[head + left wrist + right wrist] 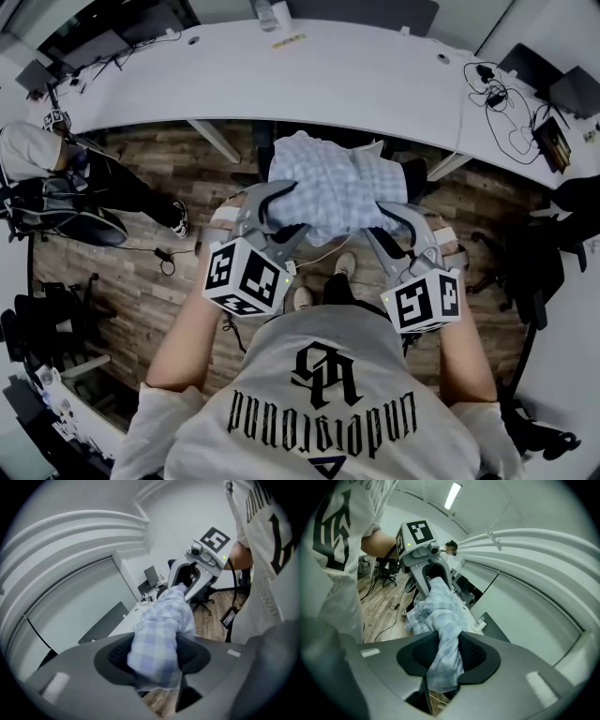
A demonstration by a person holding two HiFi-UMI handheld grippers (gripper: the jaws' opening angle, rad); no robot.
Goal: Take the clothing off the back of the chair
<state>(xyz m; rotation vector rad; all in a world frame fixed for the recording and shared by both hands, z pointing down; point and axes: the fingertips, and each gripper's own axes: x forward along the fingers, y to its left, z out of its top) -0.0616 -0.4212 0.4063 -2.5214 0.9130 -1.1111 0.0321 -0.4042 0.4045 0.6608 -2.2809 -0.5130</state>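
A light blue checked shirt (333, 183) lies bunched over the back of a dark chair (413, 174), which it mostly hides. My left gripper (279, 214) grips the shirt's left side. In the left gripper view the cloth (159, 639) fills the gap between the pads of the left gripper (157, 660). My right gripper (386, 225) holds the shirt's right side. In the right gripper view a twisted fold of the shirt (440, 616) is pinched tight in the right gripper (445, 656). The cloth stretches between the two grippers.
A long curved white desk (309, 75) runs just beyond the chair, with cables (506, 103) and devices at its right end. A seated person (56, 159) is at the far left. Black office chairs (534, 272) stand at the right on the wood floor.
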